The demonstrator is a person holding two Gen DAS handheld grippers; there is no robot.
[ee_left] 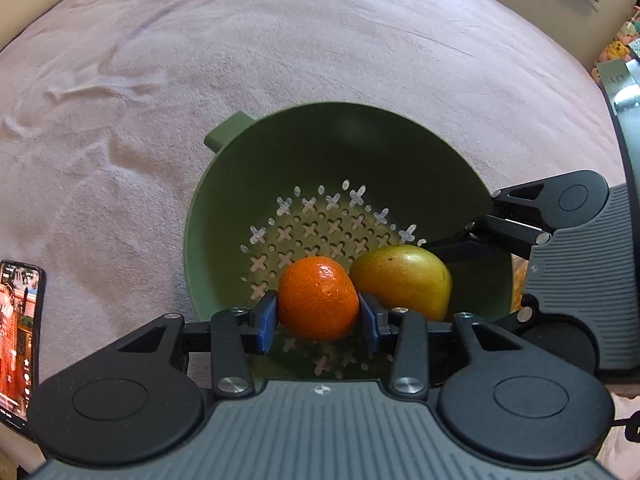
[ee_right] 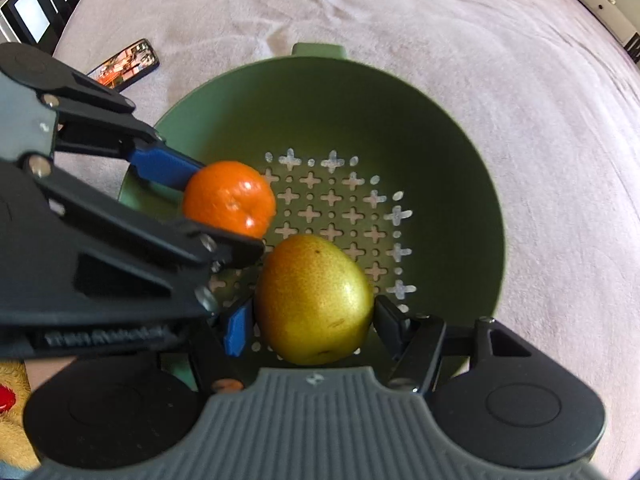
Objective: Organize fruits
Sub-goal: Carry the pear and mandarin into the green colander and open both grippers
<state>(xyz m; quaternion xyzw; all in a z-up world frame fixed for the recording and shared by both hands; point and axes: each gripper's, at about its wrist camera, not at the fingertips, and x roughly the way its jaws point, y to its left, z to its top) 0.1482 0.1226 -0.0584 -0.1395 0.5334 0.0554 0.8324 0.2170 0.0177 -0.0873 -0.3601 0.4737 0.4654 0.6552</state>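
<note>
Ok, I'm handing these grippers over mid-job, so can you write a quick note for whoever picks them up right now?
Left gripper: shut on the orange, held over the green strainer bowl.
Right gripper: shut on the pear, held over the same bowl, beside the orange.
Both fruits are close together above the holed bottom; whether they touch it cannot be told.
Done: both fruits picked up and brought to the bowl.
Left: probably open both grippers and pull them out.
A phone lies on the cloth nearby.

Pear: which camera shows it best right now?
Right wrist view: the pear fills the centre, whole, between that tool's fingers over the green colander. The left wrist view shows the pear partly hidden behind the mandarin.
</note>
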